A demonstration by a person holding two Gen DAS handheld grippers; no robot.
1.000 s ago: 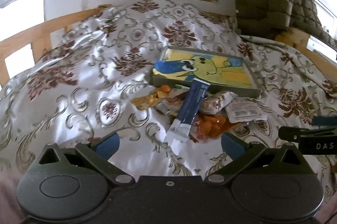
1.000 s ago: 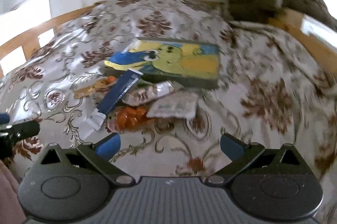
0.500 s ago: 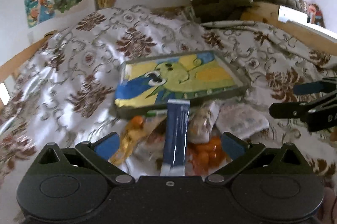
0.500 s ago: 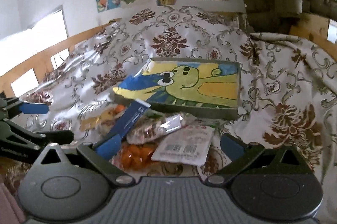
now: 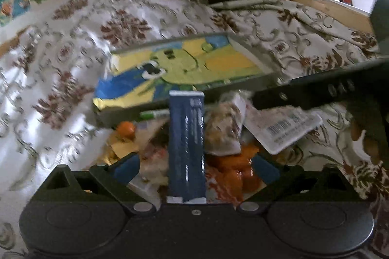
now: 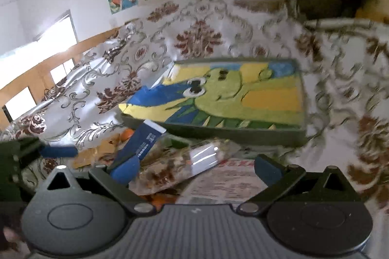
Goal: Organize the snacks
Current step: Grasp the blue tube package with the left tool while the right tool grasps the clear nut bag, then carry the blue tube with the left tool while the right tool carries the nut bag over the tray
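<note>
Now we have the dark blue stick pack (image 5: 186,149) running straight up between our left gripper (image 5: 195,167) fingers, its near end at six o'clock of the left wrist view, where a second ago it lay angled and farther off. The jaws stand wide, touching nothing. The rest of the snack pile sits just beyond: an orange bag (image 5: 233,173) at five o'clock, a clear nut packet (image 5: 222,127) beside the stick, a white barcode sachet (image 5: 284,127) at three. Behind them lies the frog box (image 5: 184,66) on the bedspread (image 5: 60,78). Our right gripper (image 6: 195,170), also wide, has closed in over the nut packet and sachet, so both grasps look imminent.
</note>
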